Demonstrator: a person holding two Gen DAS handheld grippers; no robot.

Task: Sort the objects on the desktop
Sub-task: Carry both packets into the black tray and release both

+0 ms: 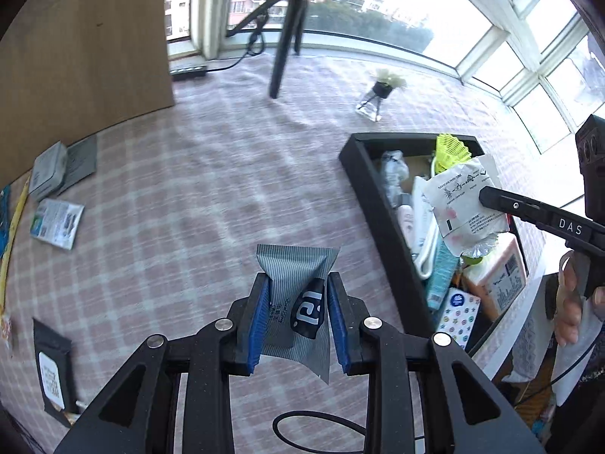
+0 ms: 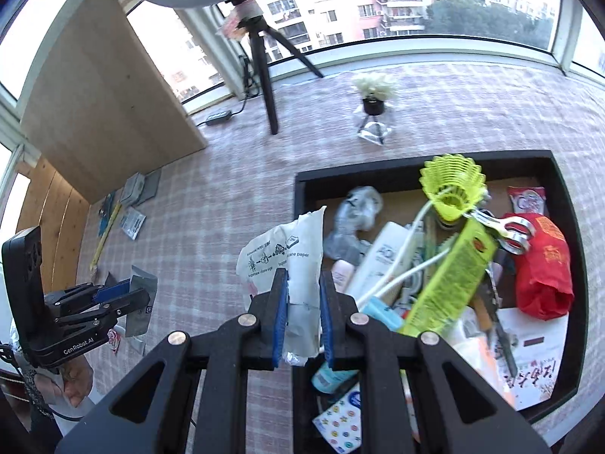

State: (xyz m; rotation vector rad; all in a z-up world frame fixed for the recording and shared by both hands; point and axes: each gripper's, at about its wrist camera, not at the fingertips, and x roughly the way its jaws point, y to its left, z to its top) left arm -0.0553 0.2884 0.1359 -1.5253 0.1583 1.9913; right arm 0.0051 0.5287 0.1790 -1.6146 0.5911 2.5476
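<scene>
Clamped between the blue pads of my left gripper (image 1: 298,321) is a grey striped sachet (image 1: 298,295), crumpled at its waist and held above the pink checked tablecloth (image 1: 196,196). My right gripper (image 2: 304,317) is likewise closed, pinching a white tissue pack (image 2: 298,261) printed with small diagrams; it hangs over the near left edge of the black tray (image 2: 302,185). From the left wrist view that same tissue pack (image 1: 465,204) sits over the tray's (image 1: 363,174) middle, with one black finger (image 1: 503,200) of my right gripper pressed across it. Inside the tray lie a yellow-green shuttlecock (image 2: 452,185), a yellow-green box (image 2: 453,276), a red packet (image 2: 544,276), a white tube (image 2: 385,261), a crumpled clear wrapper (image 2: 355,219) and a dotted tissue pack (image 2: 340,420), all heaped together. Off to my left on the cloth rest a grey box (image 1: 47,170), a small printed sachet (image 1: 56,223) just beside it, and a black pouch (image 1: 53,370) nearer to me. Farther back stand a black tripod (image 1: 287,34) and a little vase of pale flowers (image 1: 380,92), well apart from the tray.
</scene>
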